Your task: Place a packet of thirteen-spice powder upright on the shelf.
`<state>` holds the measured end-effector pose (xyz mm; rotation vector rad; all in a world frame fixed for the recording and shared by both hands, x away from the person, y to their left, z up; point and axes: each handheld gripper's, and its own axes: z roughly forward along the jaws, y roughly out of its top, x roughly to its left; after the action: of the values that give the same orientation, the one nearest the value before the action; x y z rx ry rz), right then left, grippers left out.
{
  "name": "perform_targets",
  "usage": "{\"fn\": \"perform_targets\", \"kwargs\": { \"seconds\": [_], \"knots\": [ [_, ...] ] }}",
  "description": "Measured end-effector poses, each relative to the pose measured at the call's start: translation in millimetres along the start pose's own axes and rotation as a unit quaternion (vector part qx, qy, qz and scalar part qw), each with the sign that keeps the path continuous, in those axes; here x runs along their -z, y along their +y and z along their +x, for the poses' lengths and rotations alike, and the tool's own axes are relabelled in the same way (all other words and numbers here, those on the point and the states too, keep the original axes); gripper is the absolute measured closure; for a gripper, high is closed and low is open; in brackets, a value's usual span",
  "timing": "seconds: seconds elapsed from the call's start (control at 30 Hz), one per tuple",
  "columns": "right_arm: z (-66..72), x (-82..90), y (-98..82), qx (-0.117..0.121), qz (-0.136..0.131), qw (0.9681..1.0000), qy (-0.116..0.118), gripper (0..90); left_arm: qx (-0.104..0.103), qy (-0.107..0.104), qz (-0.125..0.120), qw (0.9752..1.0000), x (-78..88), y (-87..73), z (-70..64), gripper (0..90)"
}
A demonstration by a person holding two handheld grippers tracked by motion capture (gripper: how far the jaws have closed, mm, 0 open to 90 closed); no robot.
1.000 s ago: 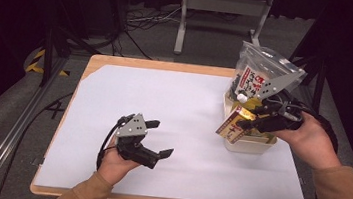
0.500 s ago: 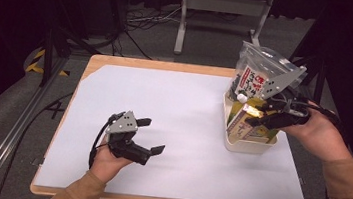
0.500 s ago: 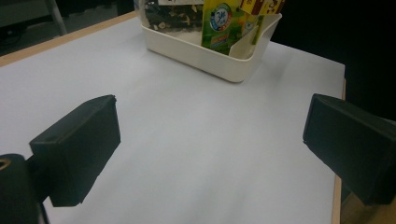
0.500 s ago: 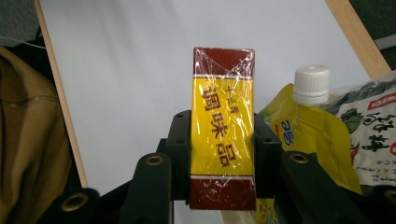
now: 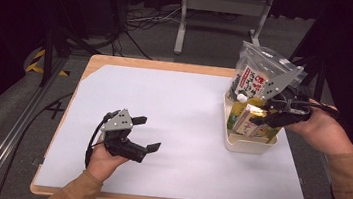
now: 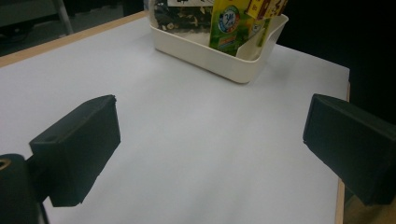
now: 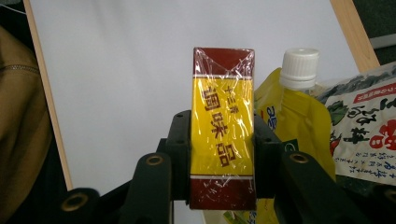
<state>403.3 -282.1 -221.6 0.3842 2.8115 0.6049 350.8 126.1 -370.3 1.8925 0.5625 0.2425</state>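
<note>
A small rectangular box wrapped in clear film, yellow in the middle with dark red ends and red lettering (image 7: 222,128), sits clamped between the two black jaws of the right gripper (image 7: 222,154), whose pads press on its long sides, so the jaws stand only as far apart as the box is wide. In the high view this box (image 5: 254,110) is held over the white plastic bin (image 5: 245,145) at the right side of the table, with the right gripper (image 5: 276,113) and the person's right hand (image 5: 324,131) reaching in from the right. Just beside the box stands a yellow soft pouch with a white screw cap (image 7: 299,100), and next to that a clear bag with a printed label and dark contents (image 7: 369,121); both stand in the bin, the bag (image 5: 258,73) rising tall at its far end. The bin rests on a white sheet covering the wooden-edged table (image 5: 163,108). Well apart from it, near the front left of the sheet, the left gripper (image 5: 142,136) is held in the person's left hand (image 5: 104,159), its jaws wide open with nothing between them, only bare sheet (image 6: 201,154) beneath.
</note>
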Motion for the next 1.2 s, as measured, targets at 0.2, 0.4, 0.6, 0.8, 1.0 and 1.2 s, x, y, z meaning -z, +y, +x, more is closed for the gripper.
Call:
{"fn": "perform_targets", "kwargs": {
  "seconds": [0.2, 0.4, 0.6, 0.8, 1.0, 1.2],
  "knots": [
    [-3.6, -7.5, -3.1, 0.019, 0.011, 0.9998, 0.0, 67.4, 0.002, -0.001, 0.001, 1.0, -0.5, -0.4, -0.3, 4.5],
    [-7.2, -10.9, -8.6, 0.023, 0.021, 0.9995, 0.003, 67.4, 0.003, 0.0, 0.001, 1.0, -0.2, -0.7, 0.3, 4.5],
    [-10.1, -15.7, -14.1, 0.028, 0.03, 0.9991, 0.009, 67.4, 0.002, 0.001, 0.005, 1.0, -1.1, -1.2, 0.8, 4.5],
    [-10.3, -20.8, -16.6, 0.017, 0.051, 0.9985, 0.012, 67.4, 0.01, 0.003, 0.011, 0.9999, -3.4, -3.0, 1.7, 4.5],
    [-10.4, -27.8, -17.6, 0.018, 0.07, 0.9972, 0.019, 67.3, 0.017, 0.008, 0.009, 0.9998, -2.9, -3.5, 3.5, 4.5],
    [-9.5, -32.8, -17.2, 0.027, 0.074, 0.9964, 0.03, 67.3, 0.017, 0.012, 0.014, 0.9997, -3.0, -3.9, 4.8, 4.5]
  ]
}}
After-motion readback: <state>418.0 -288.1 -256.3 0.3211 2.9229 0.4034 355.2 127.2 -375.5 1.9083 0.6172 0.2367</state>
